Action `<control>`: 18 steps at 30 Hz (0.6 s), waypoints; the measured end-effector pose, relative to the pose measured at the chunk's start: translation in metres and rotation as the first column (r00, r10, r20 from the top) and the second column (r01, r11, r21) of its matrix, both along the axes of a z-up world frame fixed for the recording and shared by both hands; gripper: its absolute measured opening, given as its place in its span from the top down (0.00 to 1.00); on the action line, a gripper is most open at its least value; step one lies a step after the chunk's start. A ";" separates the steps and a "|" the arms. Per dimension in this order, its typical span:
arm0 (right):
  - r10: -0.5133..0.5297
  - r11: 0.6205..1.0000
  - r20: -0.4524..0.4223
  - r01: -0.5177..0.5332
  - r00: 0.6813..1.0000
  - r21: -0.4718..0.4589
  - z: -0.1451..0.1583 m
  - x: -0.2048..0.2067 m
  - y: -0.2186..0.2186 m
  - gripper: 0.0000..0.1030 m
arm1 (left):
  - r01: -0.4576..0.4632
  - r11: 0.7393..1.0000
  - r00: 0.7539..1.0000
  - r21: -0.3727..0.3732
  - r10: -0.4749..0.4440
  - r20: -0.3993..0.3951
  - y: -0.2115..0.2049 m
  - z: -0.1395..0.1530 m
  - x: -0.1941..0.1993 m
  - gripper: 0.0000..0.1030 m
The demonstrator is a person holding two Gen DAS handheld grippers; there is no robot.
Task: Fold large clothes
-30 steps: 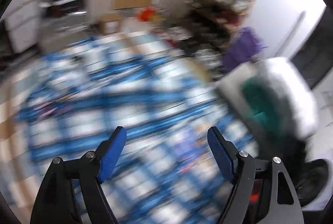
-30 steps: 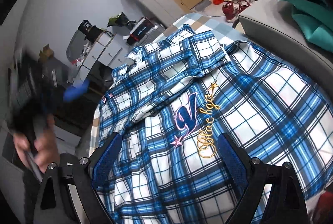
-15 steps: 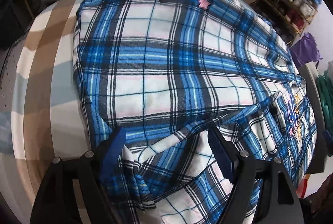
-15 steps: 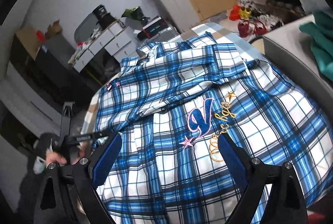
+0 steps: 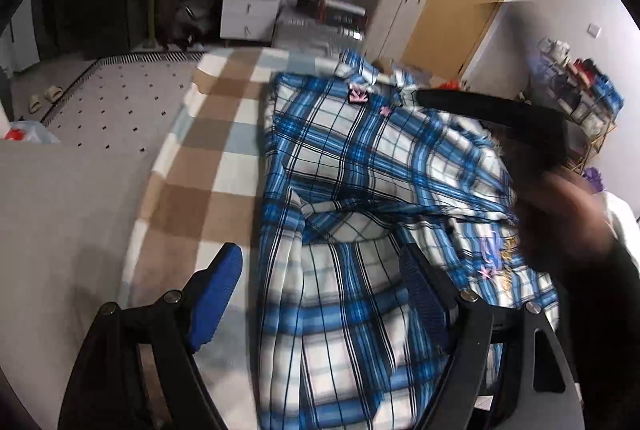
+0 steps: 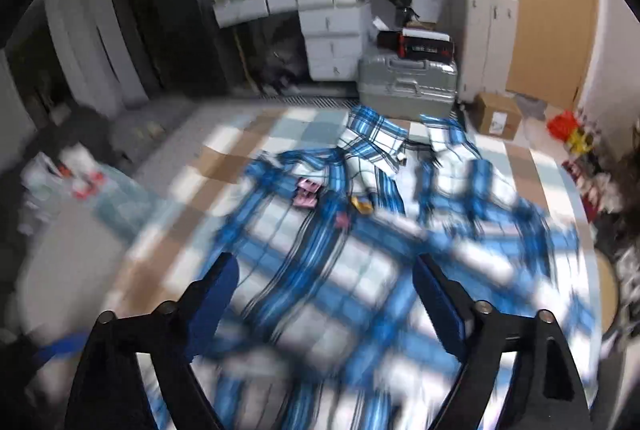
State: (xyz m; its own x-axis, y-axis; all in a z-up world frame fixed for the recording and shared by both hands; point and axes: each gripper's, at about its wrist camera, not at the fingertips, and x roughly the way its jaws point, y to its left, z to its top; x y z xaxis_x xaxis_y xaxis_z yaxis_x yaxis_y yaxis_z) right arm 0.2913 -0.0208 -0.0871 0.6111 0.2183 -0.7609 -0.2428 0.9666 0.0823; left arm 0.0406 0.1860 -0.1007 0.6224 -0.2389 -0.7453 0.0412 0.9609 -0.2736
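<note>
Covering most of the checked blanket [image 5: 208, 166], the blue plaid shirt [image 5: 360, 190] lies spread ahead of and beneath both pairs of jaws. The left gripper [image 5: 320, 294] hangs released, its left jaw over blanket, its right over cloth. The right gripper [image 6: 324, 294], jaws just narrowing, is released above the shirt, gripping nothing.

Left gripper [image 5: 320, 286]: black angular finger arms, blue textured pads [image 5: 218, 294], one silver round-head screw at each link pivot, two per side. Right gripper [image 6: 324, 292]: same build, black frame, blue pads [image 6: 436, 304], silver pivot screws. Person's hand [image 5: 560, 218] is motion-blurred at right of left wrist view, with a dark sleeve [image 5: 596, 310] below it.
</note>
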 end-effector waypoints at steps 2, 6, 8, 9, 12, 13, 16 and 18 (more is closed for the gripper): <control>0.008 1.000 -0.104 -0.008 0.995 -0.006 -0.032 0.038 0.019 0.41 | -0.055 0.997 0.997 -0.047 0.057 0.054 0.013 0.000 -0.004 0.25; -0.098 0.988 -0.233 0.067 0.968 -0.138 -0.087 0.092 0.037 0.63 | -0.011 0.993 0.997 -0.114 0.020 0.078 0.021 0.003 0.008 0.25; -0.133 0.986 -0.270 0.099 0.953 -0.136 -0.106 0.104 0.039 0.61 | -0.005 0.996 0.995 -0.093 0.015 0.101 0.026 0.009 0.008 0.25; -0.146 0.985 -0.248 0.117 0.958 -0.130 -0.104 0.106 0.040 0.61 | 0.006 0.997 0.993 -0.072 0.002 0.114 0.024 0.009 0.008 0.25; -0.162 0.980 -0.276 0.122 0.947 -0.156 -0.105 0.116 0.044 0.61 | 0.016 0.989 0.989 0.145 -0.038 0.144 0.007 0.009 0.008 0.25; -0.169 0.979 -0.303 0.124 0.938 -0.165 -0.103 0.120 0.045 0.64 | 0.015 0.987 0.989 0.161 -0.039 0.144 0.010 0.010 -0.001 0.25; -0.132 0.991 -0.282 0.120 0.950 -0.057 -0.079 0.122 0.048 0.65 | 0.011 1.000 0.994 -0.017 -0.009 0.106 0.030 0.009 0.001 0.25; -0.101 0.995 -0.237 0.099 0.966 -0.022 -0.063 0.119 0.056 0.55 | -0.019 0.997 0.994 -0.078 0.027 0.102 0.040 0.010 -0.001 0.25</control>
